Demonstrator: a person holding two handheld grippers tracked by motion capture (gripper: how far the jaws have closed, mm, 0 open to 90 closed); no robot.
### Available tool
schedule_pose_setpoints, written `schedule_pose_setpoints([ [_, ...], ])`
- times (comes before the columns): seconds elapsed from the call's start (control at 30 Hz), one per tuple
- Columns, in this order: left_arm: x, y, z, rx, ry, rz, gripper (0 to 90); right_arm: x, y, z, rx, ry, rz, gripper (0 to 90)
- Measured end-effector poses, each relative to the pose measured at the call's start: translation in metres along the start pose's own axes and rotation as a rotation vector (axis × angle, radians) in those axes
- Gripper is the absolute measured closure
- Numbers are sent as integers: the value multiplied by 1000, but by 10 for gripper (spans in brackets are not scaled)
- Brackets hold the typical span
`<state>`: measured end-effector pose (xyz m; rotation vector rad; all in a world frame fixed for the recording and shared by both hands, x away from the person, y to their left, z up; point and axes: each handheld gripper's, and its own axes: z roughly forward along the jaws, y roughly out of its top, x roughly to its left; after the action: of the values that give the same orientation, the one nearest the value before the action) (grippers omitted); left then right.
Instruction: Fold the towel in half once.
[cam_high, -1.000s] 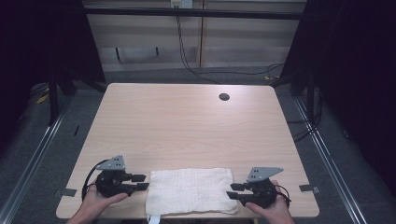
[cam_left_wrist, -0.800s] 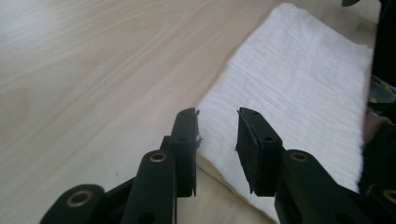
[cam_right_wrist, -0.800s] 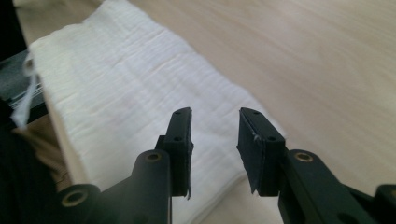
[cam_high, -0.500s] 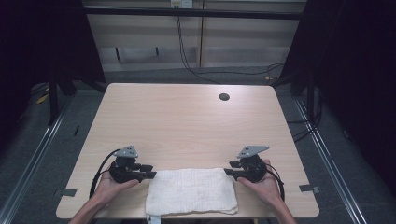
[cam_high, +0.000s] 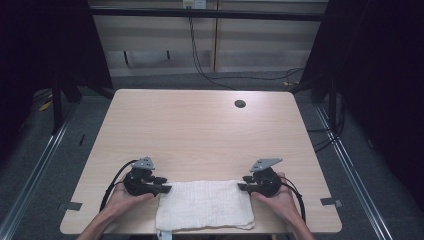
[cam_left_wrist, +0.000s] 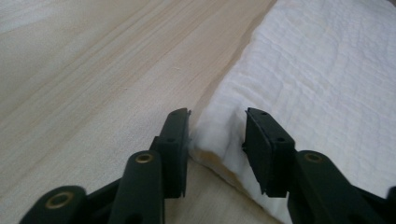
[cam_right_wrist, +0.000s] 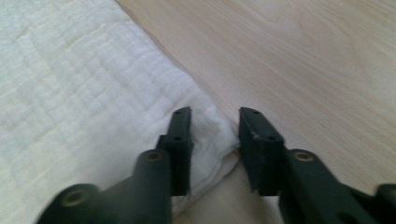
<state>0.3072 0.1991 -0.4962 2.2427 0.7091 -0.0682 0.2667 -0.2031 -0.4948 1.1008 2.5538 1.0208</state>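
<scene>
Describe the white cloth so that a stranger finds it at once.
Look at the pale wooden table, along its near edge. There, between the two hand-held black tools, lies the white cloth, a flat folded rectangle with a waffle-like weave. It is the only soft, white thing there.

White folded towel (cam_high: 204, 204) lies flat at table's near edge.

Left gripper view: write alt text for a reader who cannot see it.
Two black jaws of the left gripper straddle a corner of a white waffle-textured cloth, with gaps on both sides, on a pale wooden table. The cloth spreads away to the upper right.
</scene>
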Motion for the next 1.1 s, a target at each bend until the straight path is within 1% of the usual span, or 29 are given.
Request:
schedule_pose_setpoints([
  [0.03, 0, 0, 0, 2, -5, -3, 627, 0, 0, 0, -4, 6, -4, 727],
  [0.07, 0, 0, 0, 4, -7, -12, 649, 1, 0, 1, -8, 8, 2, 791],
  [0.1, 0, 1, 0, 14, -13, -6, 688, 1, -1, 0, -3, 18, 13, 849],
  [0.13, -1, 1, 1, 14, -8, -1, 727, 2, 0, 0, -8, 23, 10, 860],
  [0.17, -1, 2, 3, 13, -2, -5, 763, 3, 0, 0, 0, 14, 3, 867],
  [0.2, 0, 3, 4, 17, -7, -6, 806, 3, 1, -1, 8, 14, -4, 870],
  [0.23, -1, 4, 5, 13, -3, -8, 823, 2, 1, -2, 4, 15, -8, 872],
  [0.27, -2, 6, 7, 15, -5, -7, 834, 0, 1, -4, 5, 12, 10, 873],
  [0.3, -3, 7, 7, 23, -8, -5, 840, -2, 0, -5, -1, 13, 18, 874],
  [0.33, -3, 8, 8, 18, -12, -8, 846, -4, 0, -7, -2, 11, 25, 874],
  [0.37, -3, 9, 9, 19, -23, -21, 847, -6, -1, -8, -9, 8, 27, 875],
  [0.47, -7, 12, 14, 25, -34, -25, 850, -11, -3, -13, -8, -9, 35, 875],
  [0.5, -9, 14, 17, 15, -42, -28, 850, -14, -4, -14, -15, -7, 41, 875],
  [0.53, -9, 15, 18, 17, -46, -27, 850, -17, -5, -15, -13, -25, 42, 875],
  [0.6, -12, 21, 22, 10, -49, -25, 850, -21, -7, -16, -4, -39, 52, 875],
  [0.67, -14, 27, 29, 17, -53, -10, 850, -26, -10, -18, -1, -55, 66, 875],
  [0.7, -15, 30, 33, 4, -58, -8, 850, -28, -11, -19, -5, -61, 72, 875],
  [0.73, -15, 32, 35, 7, -63, -15, 850, -30, -12, -21, -6, -79, 72, 875],
  [0.77, -16, 32, 37, 5, -68, -8, 850, -33, -13, -23, -14, -76, 82, 875],
  [0.8, -17, 32, 37, 9, -66, -3, 849, -35, -14, -25, -14, -90, 93, 875],
  [0.83, -16, 32, 37, 12, -65, -2, 850, -37, -16, -25, -15, -88, 99, 873],
  [0.87, -15, 32, 37, -5, -68, -3, 849, -37, -17, -25, -14, -79, 102, 871],
  [0.9, -14, 32, 37, -10, -63, -6, 848, -37, -18, -25, -15, -76, 99, 863],
  [0.93, -12, 32, 37, -13, -63, -13, 848, -36, -17, -25, -7, -79, 98, 839],
  [0.97, -11, 32, 38, -22, -64, -26, 848, -34, -17, -24, -12, -79, 100, 778],
  [1.0, -10, 31, 37, -11, -67, -18, 845, -34, -16, -24, -16, -81, 103, 733],
  [1.03, -11, 30, 38, -12, -63, -14, 838, -32, -15, -25, -17, -81, 107, 697],
  [1.07, -11, 30, 38, -12, -63, -14, 832, -29, -13, -26, -21, -112, 100, 659],
  [1.1, -10, 30, 37, -13, -60, -15, 817, -26, -11, -28, -32, -119, 95, 641],
])
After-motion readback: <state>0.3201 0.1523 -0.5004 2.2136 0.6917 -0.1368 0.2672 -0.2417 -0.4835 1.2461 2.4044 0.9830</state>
